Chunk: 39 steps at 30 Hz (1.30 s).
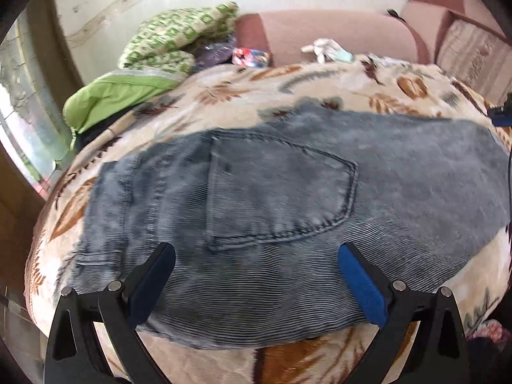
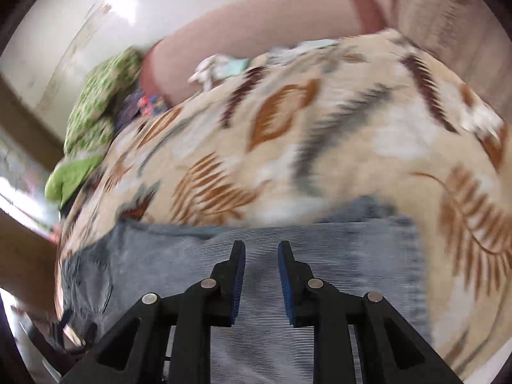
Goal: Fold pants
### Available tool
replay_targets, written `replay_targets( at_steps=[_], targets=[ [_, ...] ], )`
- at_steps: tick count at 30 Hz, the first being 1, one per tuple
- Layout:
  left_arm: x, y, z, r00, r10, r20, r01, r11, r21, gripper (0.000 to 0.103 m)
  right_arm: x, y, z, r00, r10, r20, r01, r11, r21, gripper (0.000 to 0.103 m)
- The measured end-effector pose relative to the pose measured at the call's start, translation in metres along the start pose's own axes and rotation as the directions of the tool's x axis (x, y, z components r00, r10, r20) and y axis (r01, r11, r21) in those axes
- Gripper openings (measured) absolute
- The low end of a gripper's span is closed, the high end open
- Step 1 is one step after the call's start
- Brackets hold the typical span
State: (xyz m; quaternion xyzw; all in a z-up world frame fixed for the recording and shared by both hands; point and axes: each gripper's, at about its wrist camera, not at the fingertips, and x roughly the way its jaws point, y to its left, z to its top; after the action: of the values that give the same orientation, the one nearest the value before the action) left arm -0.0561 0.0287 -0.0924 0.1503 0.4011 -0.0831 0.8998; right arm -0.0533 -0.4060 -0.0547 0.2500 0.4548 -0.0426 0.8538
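Observation:
Grey-blue corduroy pants (image 1: 288,192) lie flat on the leaf-patterned blanket (image 1: 224,92), with a back pocket (image 1: 281,192) facing up. My left gripper (image 1: 256,249) hovers open over the near edge of the pants, its blue pads wide apart and nothing between them. In the right wrist view the pants (image 2: 336,249) fill the lower part, blurred by motion. My right gripper (image 2: 261,246) is above them, jaws drawn close with a narrow gap, and I see no cloth pinched between the pads. A bit of the right gripper (image 1: 500,113) shows at the far end of the pants.
Green patterned bedding (image 1: 179,35) and a lime green cover (image 1: 108,96) are piled at the back left. A pink sofa back (image 1: 336,35) runs behind the bed with small toys (image 1: 326,49) along it. A window (image 1: 22,105) is at the left.

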Motion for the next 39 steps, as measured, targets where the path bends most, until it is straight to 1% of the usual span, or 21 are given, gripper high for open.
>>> replay_targets(
  at_steps=[2,3,5,7,9,12,16,19,26,28,31,32,33,34,35,36,37,39],
  targets=[
    [0.006,-0.006,-0.001,1.000,0.013,-0.014,-0.013,1.000,0.016,0.102,-0.005,-0.029,0.001,1.000,0.002,0.022,-0.004,0.998,0.066,0.027],
    [0.005,-0.008,-0.002,1.000,0.016,-0.007,-0.016,1.000,0.009,0.102,-0.004,-0.041,0.001,1.000,0.012,0.024,-0.015,0.995,0.100,0.028],
    [0.009,-0.006,-0.002,1.000,0.005,-0.017,-0.005,1.000,-0.015,0.103,0.003,-0.059,0.000,0.999,0.036,0.019,-0.038,0.987,0.154,0.029],
    [0.013,-0.002,-0.003,1.000,-0.018,-0.024,0.016,0.998,-0.058,0.103,0.016,-0.066,-0.002,0.999,0.036,-0.005,-0.034,0.983,0.179,0.032],
    [0.013,-0.002,-0.005,1.000,-0.019,-0.022,0.018,0.997,-0.072,0.103,0.029,-0.071,-0.006,0.998,0.020,-0.054,-0.008,0.980,0.200,0.033],
    [0.014,-0.002,-0.007,1.000,-0.017,-0.009,0.016,0.996,-0.084,0.103,0.032,-0.073,-0.007,0.999,0.030,-0.045,-0.020,0.978,0.209,0.034],
    [0.015,0.000,-0.008,0.999,-0.029,-0.017,0.027,0.994,-0.104,0.103,0.033,-0.080,-0.011,0.998,0.065,-0.022,-0.058,0.973,0.223,0.034],
    [0.014,0.000,-0.008,1.000,-0.023,-0.018,0.021,0.994,-0.104,0.103,0.030,-0.082,-0.014,0.997,0.081,-0.007,-0.077,0.971,0.224,0.034],
    [0.014,-0.002,-0.008,1.000,-0.010,-0.016,0.008,0.996,-0.087,0.103,0.031,-0.081,-0.013,0.997,0.076,-0.002,-0.073,0.970,0.231,0.034],
    [0.013,-0.003,-0.005,1.000,-0.001,-0.030,-0.002,0.997,-0.077,0.103,0.032,-0.080,-0.013,0.997,0.073,-0.001,-0.071,0.970,0.233,0.034],
    [0.010,-0.008,0.007,0.996,0.029,-0.084,-0.032,0.999,-0.043,0.103,0.033,-0.079,-0.012,0.998,0.068,0.001,-0.066,0.972,0.227,0.036],
    [0.006,-0.012,0.012,0.996,0.039,-0.080,-0.041,0.999,-0.028,0.103,0.033,-0.079,-0.011,0.998,0.067,0.001,-0.066,0.973,0.223,0.037],
    [0.000,-0.015,0.016,0.998,0.045,-0.055,-0.046,0.999,-0.019,0.103,0.034,-0.078,-0.011,0.998,0.068,0.002,-0.067,0.974,0.218,0.038],
    [-0.008,-0.020,0.021,0.999,0.047,-0.019,-0.048,0.999,-0.011,0.103,0.035,-0.077,-0.010,0.997,0.072,0.003,-0.071,0.975,0.212,0.045],
    [-0.016,-0.027,0.026,0.999,0.040,0.018,-0.040,0.999,0.001,0.103,0.036,-0.076,-0.009,0.996,0.088,0.006,-0.087,0.974,0.208,0.053],
    [-0.022,-0.034,0.031,0.999,0.019,0.042,-0.020,1.000,0.015,0.103,0.036,-0.074,-0.008,0.995,0.098,0.009,-0.098,0.975,0.201,0.056],
    [-0.027,-0.043,0.036,0.998,-0.018,0.057,0.016,0.999,0.037,0.103,0.036,-0.071,-0.008,0.995,0.095,0.010,-0.095,0.977,0.190,0.060],
    [-0.028,-0.065,0.046,0.995,-0.085,0.046,0.082,0.994,0.079,0.103,0.037,-0.063,-0.009,0.998,0.063,0.007,-0.063,0.987,0.149,0.061]
  ],
)
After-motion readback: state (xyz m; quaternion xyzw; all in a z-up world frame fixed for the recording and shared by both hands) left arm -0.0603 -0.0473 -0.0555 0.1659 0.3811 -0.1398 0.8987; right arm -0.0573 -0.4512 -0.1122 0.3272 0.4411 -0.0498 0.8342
